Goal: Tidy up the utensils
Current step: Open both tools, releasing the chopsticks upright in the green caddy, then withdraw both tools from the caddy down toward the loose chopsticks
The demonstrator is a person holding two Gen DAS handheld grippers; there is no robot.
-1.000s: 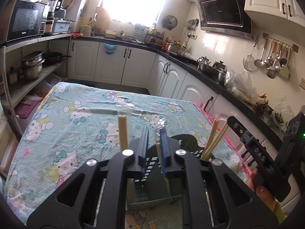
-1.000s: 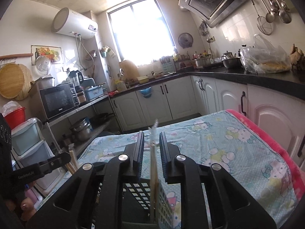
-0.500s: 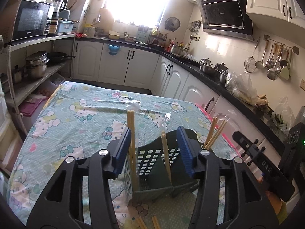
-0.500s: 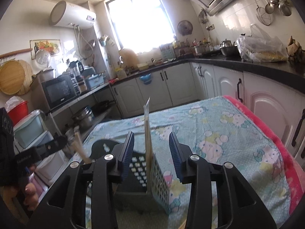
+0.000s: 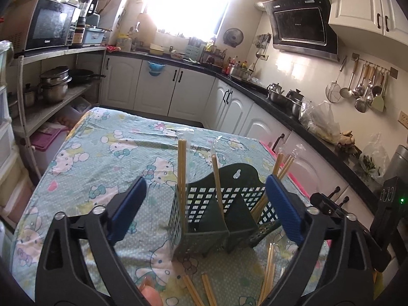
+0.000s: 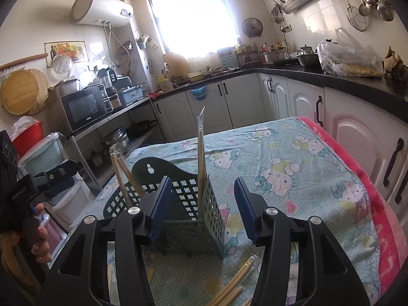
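— Three wrapped chopstick pairs (image 5: 182,176) stand in the green rack (image 5: 204,219) on the table (image 5: 102,158)?
— Yes. Left gripper (image 5: 204,207) and right gripper (image 6: 200,207) are both opening, gripping nothing.

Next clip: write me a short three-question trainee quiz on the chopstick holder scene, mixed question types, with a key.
1. True or false: the dark green perforated plastic utensil holder lies tipped on its side.
2. The wrapped wooden chopsticks between the right gripper jaws are: A) pinched by the pads, B) standing free in the holder, C) flat on the cloth.
3. Where do loose chopsticks remain?

Key: 1 false, upright. 2 B. 3 On the cartoon-cat tablecloth, in front of the holder.
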